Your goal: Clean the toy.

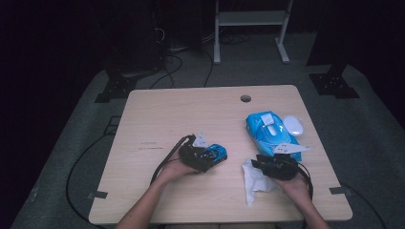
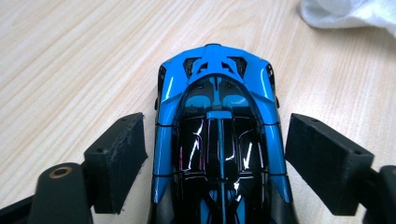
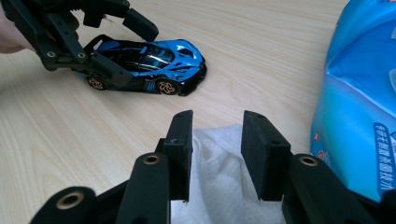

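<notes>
A blue pack of wet wipes (image 1: pixel 270 130), glossy and soft-sided, lies at the right of the pale wood-grain counter (image 1: pixel 157 119), with a white oval lid (image 1: pixel 293 125) just beside it. A crumpled white wipe (image 1: pixel 254 180) lies in front of the pack.

The toy car (image 2: pixel 219 121), shiny blue with a black roof and bronze wheels, stands on the counter left of the wipe, well apart from the pack. The left claw (image 1: pixel 209 153) straddles it, released: in the left gripper view both foam-faced pads (image 2: pixel 122 154) stand off the car's sides with bare gaps.

The right claw (image 3: pixel 216 140) hovers over the wipe, released too, its pads apart with nothing pinched between them.

The car's rear is cut off at the bottom of the left gripper view. The pack's printed text is too small to read.
</notes>
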